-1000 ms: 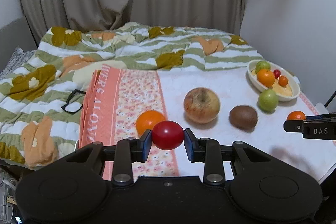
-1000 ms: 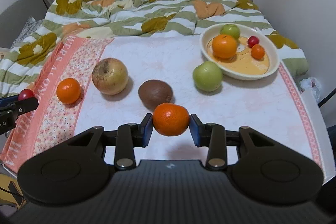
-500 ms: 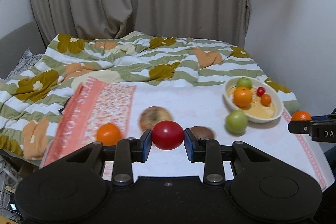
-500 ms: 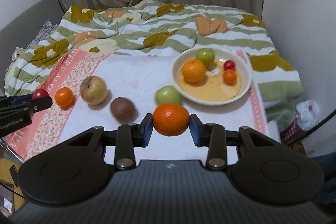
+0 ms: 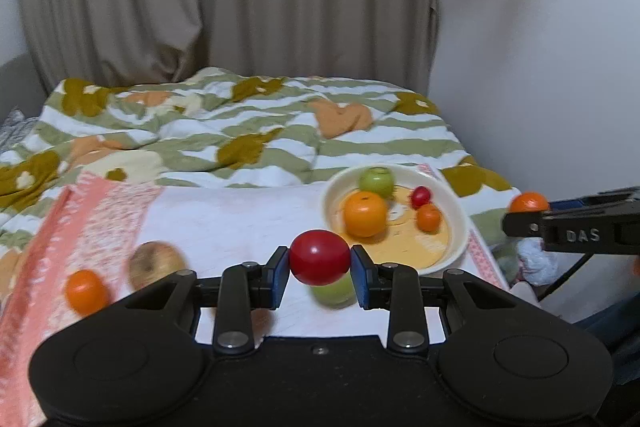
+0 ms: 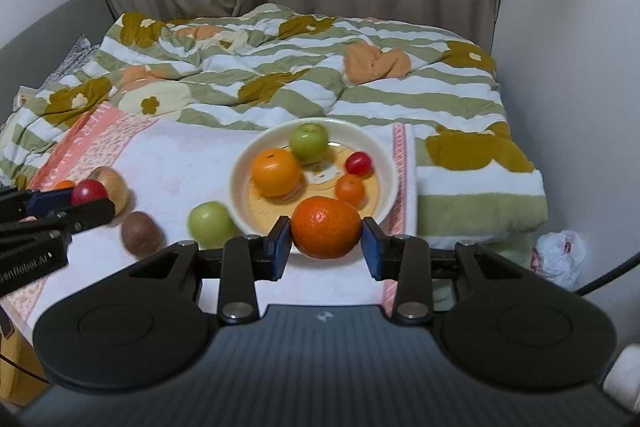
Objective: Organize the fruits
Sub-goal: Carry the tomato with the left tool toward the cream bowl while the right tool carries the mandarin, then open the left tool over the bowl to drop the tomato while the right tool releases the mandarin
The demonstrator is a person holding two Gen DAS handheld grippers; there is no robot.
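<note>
My left gripper (image 5: 319,259) is shut on a red tomato-like fruit (image 5: 319,257), held above the white cloth, left of the bowl. My right gripper (image 6: 326,233) is shut on an orange mandarin (image 6: 326,231), held above the near rim of the cream bowl (image 6: 244,167). The bowl holds a large orange (image 6: 276,172), a green apple (image 6: 309,142), a small red fruit (image 6: 359,163) and a small orange fruit (image 6: 350,188). On the cloth lie a green apple (image 6: 211,223), a kiwi (image 6: 141,231), a yellow-red apple (image 6: 114,185) and a small orange (image 5: 85,291).
The fruits lie on a white cloth with a pink patterned border (image 6: 80,143) spread over a bed with a striped floral quilt (image 6: 304,67). A wall (image 6: 572,47) stands to the right, curtains behind. A white plastic bag (image 6: 558,259) lies on the floor at the right.
Both grippers have swung right and risen with their fruits; the bowl now sits nearer the middle of both views. Both stay shut.
</note>
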